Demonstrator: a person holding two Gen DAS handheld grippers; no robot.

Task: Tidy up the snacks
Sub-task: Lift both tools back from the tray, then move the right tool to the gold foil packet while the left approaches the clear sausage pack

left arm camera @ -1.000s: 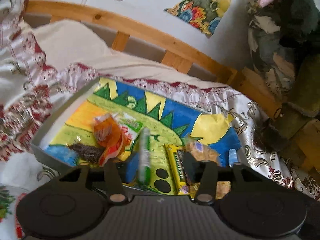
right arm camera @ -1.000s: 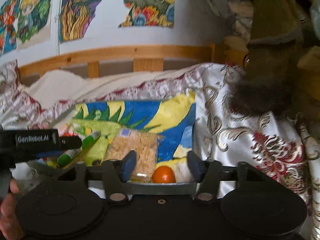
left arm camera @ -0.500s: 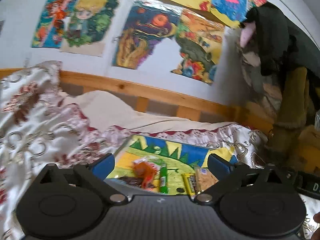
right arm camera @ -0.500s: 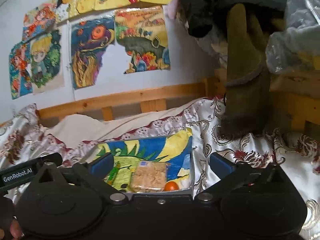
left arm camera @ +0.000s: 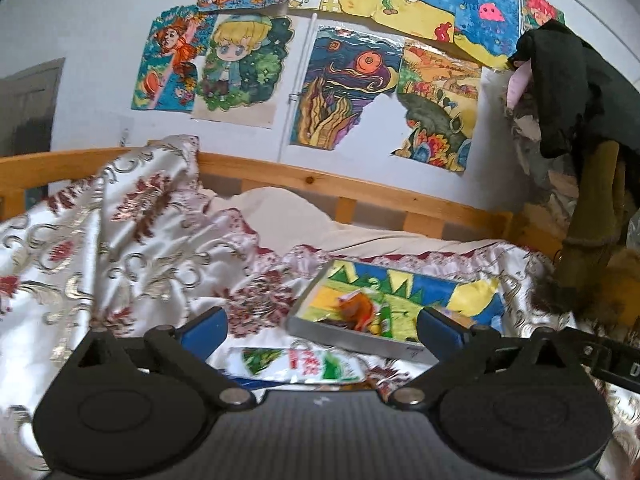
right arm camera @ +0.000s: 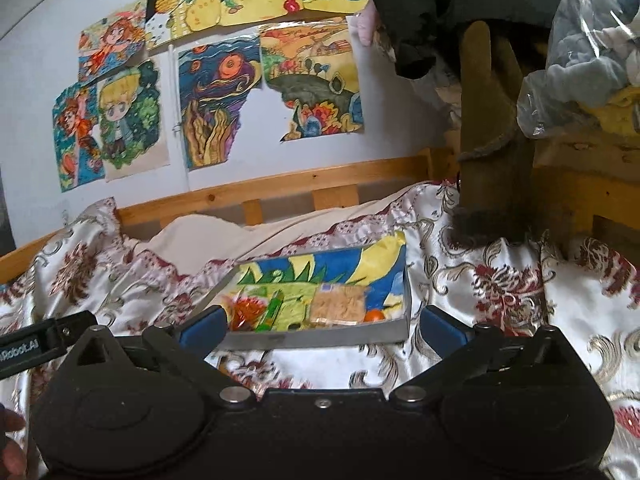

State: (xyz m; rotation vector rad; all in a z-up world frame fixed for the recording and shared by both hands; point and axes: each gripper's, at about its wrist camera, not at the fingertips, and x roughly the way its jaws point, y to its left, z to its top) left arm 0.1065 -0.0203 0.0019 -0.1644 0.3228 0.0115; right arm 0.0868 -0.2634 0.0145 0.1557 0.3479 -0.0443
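- The left tool (left arm camera: 322,326) has its blue-padded fingers (left arm camera: 204,326) spread wide, with nothing between them.
- The right tool (right arm camera: 322,326) is likewise spread wide and empty.
- A shallow grey tray lined with a bright blue, yellow and green drawing (right arm camera: 320,338) lies on the bed's white satin cover with red and gold flowers (right arm camera: 500,292), just ahead of both tools.
- Inside the tray, ahead of the right tool, lie a crumpled orange snack wrapper (right arm camera: 244,310), a green stick-shaped packet (right arm camera: 272,312), a clear pack of pale brown crackers (right arm camera: 338,306) and a small orange fruit (right arm camera: 374,316), the fruit at the tray's near right corner.
- A flat white-and-green snack packet (left arm camera: 296,364) lies on the cover outside the tray, just beyond the left tool's body, between its fingers in that view.
- Colourful drawings (left arm camera: 344,88) hang on the wall behind the wooden bed rail (left arm camera: 360,192).
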